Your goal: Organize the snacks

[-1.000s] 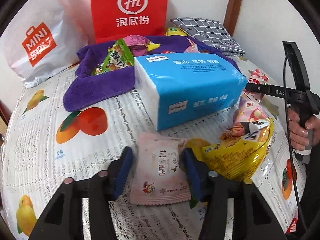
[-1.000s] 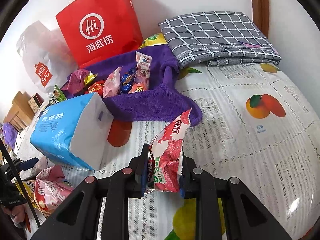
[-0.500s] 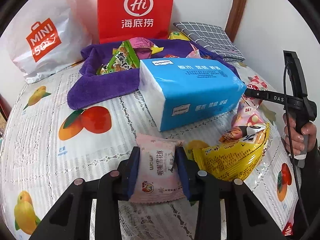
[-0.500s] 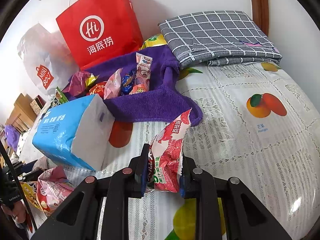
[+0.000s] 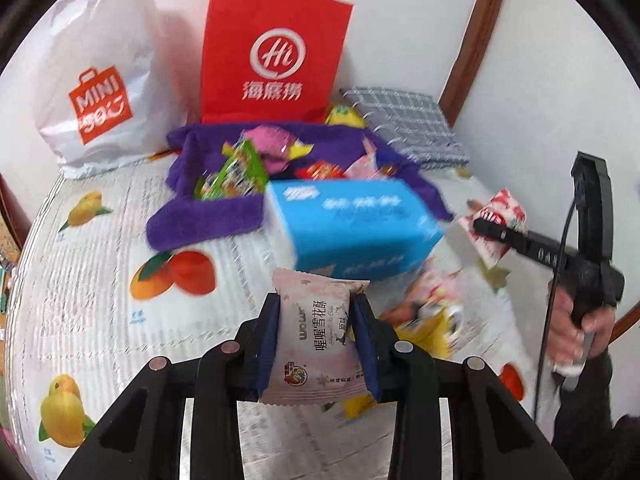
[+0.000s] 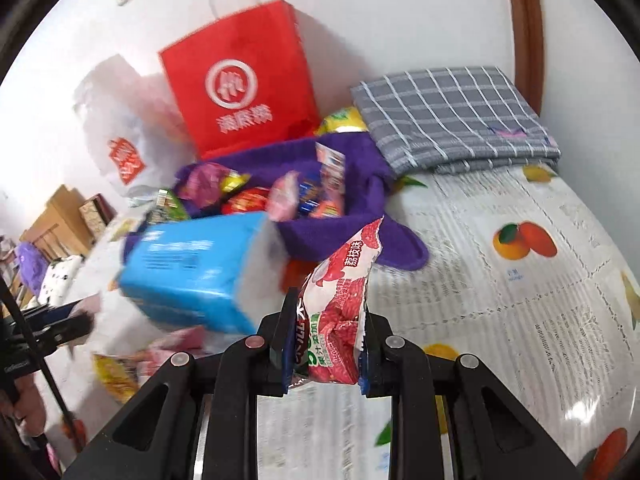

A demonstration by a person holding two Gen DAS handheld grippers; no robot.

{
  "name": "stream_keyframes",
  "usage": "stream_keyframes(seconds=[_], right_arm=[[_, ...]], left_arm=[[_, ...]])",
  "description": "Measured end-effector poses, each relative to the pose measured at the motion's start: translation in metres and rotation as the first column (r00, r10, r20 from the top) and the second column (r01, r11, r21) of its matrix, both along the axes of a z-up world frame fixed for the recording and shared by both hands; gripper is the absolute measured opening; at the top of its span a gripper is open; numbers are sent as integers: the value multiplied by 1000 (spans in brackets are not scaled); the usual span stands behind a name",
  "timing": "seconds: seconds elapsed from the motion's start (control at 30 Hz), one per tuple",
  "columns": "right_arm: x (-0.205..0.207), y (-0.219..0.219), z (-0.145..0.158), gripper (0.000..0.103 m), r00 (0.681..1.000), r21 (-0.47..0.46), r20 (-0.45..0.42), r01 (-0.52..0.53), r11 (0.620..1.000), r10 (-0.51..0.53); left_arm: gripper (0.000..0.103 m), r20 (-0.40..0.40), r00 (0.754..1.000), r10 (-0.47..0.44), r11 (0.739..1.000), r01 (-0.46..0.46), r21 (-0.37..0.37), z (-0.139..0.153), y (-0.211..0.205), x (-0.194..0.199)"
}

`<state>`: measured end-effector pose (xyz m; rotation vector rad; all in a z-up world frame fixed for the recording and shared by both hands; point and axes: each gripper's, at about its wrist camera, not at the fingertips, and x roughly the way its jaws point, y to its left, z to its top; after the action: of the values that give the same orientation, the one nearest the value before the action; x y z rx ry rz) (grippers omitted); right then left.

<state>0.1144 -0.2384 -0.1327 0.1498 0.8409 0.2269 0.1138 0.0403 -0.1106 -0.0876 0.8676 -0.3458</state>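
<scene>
Carrying two packets: left gripper [image 5: 316,320] is clamping a pink nougat packet [image 5: 314,340], right gripper [image 6: 326,336] a lychee packet [image 6: 340,300]; several snacks are sitting on the purple towel [image 6: 372,200], others are lying loose beside the tissue pack [image 5: 352,224].

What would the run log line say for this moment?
left gripper: shut on pink snack packet | right gripper: shut on red lychee packet | purple towel: holds snacks
</scene>
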Motion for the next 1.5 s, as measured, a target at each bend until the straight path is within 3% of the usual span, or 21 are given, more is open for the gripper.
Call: stream_keyframes(seconds=[0.23,0.6,1.1,1.5], right_arm=[[-14,28,37,24,996,43,40,-82,996,80],[-4,46,75,24,992,29,94,-91,995,88],[35,57,91,24,989,40,120,-87,995,82],[84,75,81,24,990,47,104,-103,994,98]], left_arm=[[34,32,999,1,998,1,-66,31,-25,13],[34,72,997,22,998,-17,-65,63,-36,29],[34,120,987,110,986,-93,-137,83,-6,62],[34,124,978,170,978,-152,-142,71,10,98]])
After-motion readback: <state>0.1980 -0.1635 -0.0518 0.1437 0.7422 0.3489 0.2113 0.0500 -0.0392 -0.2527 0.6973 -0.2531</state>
